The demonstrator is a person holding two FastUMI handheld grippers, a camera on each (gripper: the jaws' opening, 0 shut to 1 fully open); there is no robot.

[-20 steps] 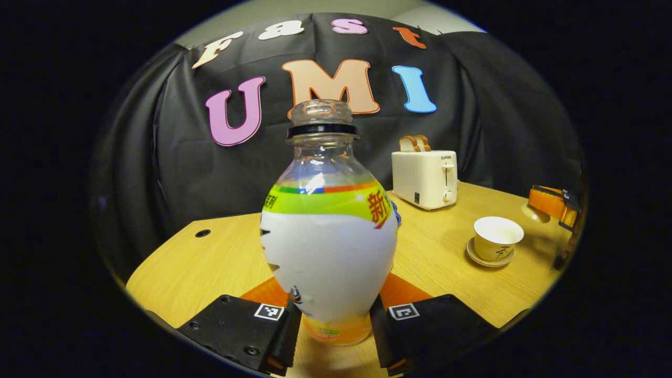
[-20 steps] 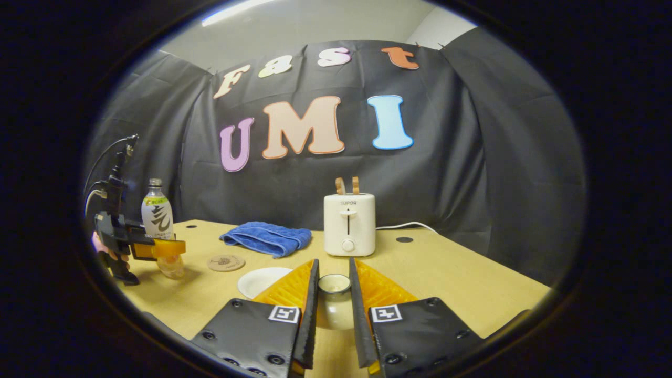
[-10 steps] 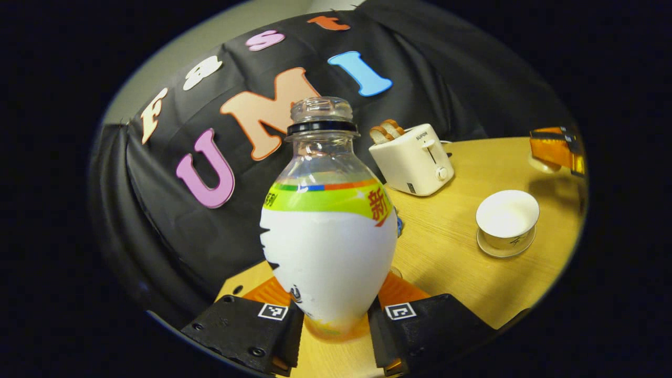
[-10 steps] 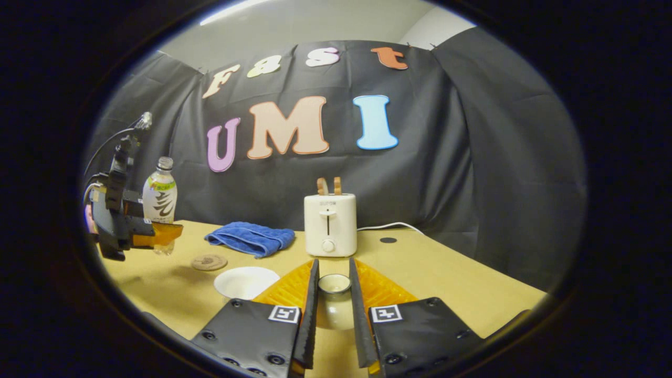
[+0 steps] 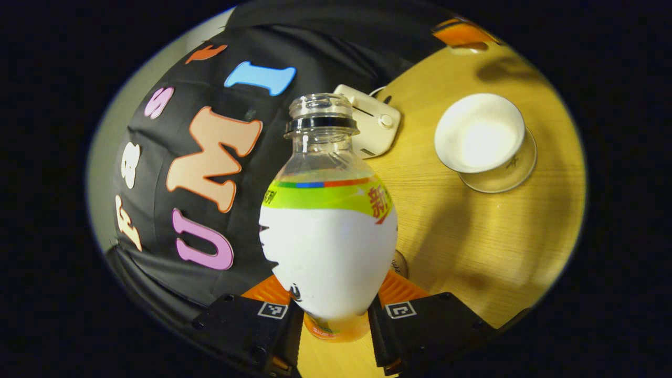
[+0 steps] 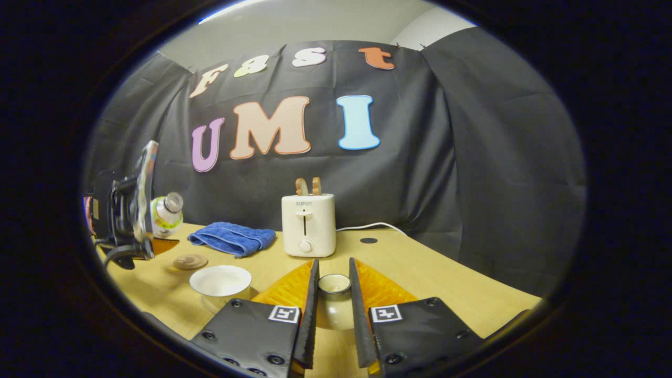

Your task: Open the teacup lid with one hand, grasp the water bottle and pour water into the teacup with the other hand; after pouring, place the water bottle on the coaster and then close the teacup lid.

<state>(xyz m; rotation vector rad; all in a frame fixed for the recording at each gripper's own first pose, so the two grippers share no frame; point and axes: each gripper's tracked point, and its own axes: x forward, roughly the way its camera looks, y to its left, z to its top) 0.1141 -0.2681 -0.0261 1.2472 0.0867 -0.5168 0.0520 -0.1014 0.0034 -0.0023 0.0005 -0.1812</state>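
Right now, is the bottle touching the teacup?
Apart. In the left gripper view the bottle, held between the fingers, has its mouth well short of the teacup, with bare table between them.

So the left gripper (image 5: pixel 336 328) is squeezing the water bottle (image 5: pixel 328 247) low on its body, one finger on each side. The cap's off and the neck is pointing up the view. Off to the right, the open teacup (image 5: pixel 479 134) is sitting on its saucer (image 5: pixel 506 176) on the wooden table (image 5: pixel 472 236), with the white toaster (image 5: pixel 374 126) lying farther back.
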